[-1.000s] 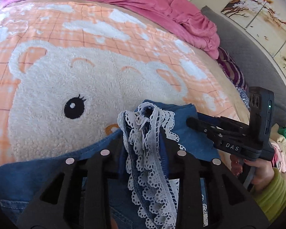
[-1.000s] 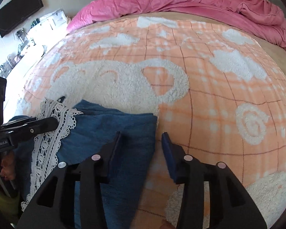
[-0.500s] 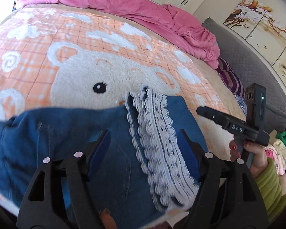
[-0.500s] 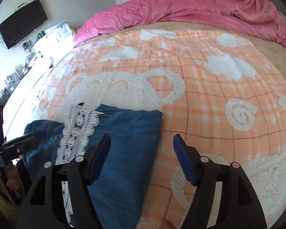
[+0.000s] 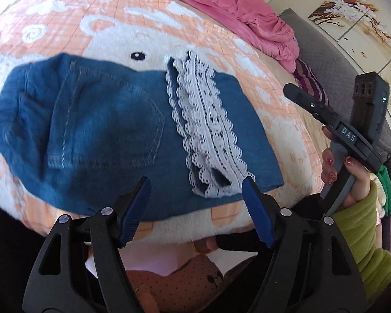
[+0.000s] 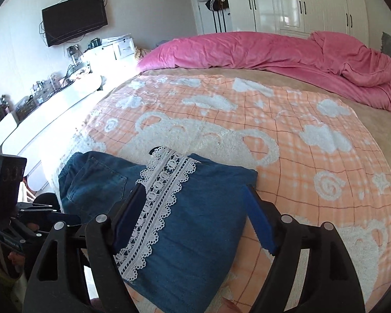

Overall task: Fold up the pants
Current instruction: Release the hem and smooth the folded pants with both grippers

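Left wrist view: left tongs (image 5: 195, 203) gape wide, empty, just short of folded lace-trimmed denim pants (image 5: 112, 133) on the bear-print bed blanket (image 5: 112, 39). Right tongs (image 6: 193, 208) spread wide, holding nothing; body reads "DAS" (image 5: 348, 133).

The bed (image 6: 378, 120) is covered by an orange plaid blanket (image 6: 286, 109) with a white bear motif. Folded blue denim pants (image 6: 195, 221) with white lace trim (image 6: 159, 198) lie on the blanket near the bed's near edge. A pink duvet (image 6: 260, 49) lies bunched along the far edge.
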`<action>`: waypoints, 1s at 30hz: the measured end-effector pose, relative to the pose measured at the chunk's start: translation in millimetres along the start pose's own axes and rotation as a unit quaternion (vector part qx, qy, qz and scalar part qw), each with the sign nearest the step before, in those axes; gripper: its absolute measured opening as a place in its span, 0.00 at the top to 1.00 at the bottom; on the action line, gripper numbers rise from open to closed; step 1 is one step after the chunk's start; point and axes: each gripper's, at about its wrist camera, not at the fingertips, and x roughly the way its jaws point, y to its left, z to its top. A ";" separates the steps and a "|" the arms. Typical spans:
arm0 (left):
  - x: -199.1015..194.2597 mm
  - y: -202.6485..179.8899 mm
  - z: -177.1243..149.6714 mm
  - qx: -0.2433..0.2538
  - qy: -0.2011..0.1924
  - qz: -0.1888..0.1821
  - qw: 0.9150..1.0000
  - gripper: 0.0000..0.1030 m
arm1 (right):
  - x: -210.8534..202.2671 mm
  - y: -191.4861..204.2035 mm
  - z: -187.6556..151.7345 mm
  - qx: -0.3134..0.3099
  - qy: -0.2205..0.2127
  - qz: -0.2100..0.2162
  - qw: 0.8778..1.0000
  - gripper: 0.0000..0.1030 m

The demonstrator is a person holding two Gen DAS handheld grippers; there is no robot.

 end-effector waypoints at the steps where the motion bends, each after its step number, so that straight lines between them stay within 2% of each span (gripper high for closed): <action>1: 1.8 -2.2 -1.8 0.000 0.005 0.001 1.000 0.37 | -2.1 3.3 -2.4 -0.011 0.002 -0.001 1.000 0.27; 3: 4.7 -7.7 -4.1 -0.002 0.008 -0.001 1.000 0.37 | -6.2 8.5 -9.2 -0.027 0.006 -0.007 1.000 0.25; 6: 11.7 -19.8 -5.9 0.002 0.017 -0.004 1.000 0.37 | -7.6 5.2 -21.3 -0.017 0.015 -0.006 1.000 0.22; 10: 20.7 -31.9 -8.7 0.015 0.026 -0.004 1.000 0.45 | -10.2 -2.2 -29.4 -0.003 0.019 -0.009 1.000 0.22; 13: 27.3 -32.4 -8.0 0.009 0.029 -0.002 1.000 0.49 | -15.6 -2.4 -32.5 -0.004 0.015 -0.003 1.000 0.22; 16: 35.2 -24.4 -5.0 -0.025 0.033 -0.003 0.999 0.52 | -12.8 -0.2 -36.0 -0.012 0.024 -0.006 1.000 0.22; 19: 44.6 -19.2 -2.9 -0.055 0.044 -0.003 0.997 0.58 | -4.0 1.7 -38.9 -0.018 0.039 -0.011 0.999 0.22; 24: 57.2 -12.7 -1.3 -0.086 0.035 -0.009 0.996 0.81 | 10.6 5.8 -43.9 -0.035 0.056 -0.022 0.998 0.22; 28: 51.5 -8.8 -4.6 -0.071 0.030 -0.023 0.997 0.86 | 13.8 6.9 -41.7 -0.044 0.055 -0.043 0.997 0.22; 30: 45.5 -5.3 -6.4 -0.061 0.029 -0.026 0.997 0.87 | 12.9 7.9 -31.1 -0.025 0.058 -0.051 0.997 0.22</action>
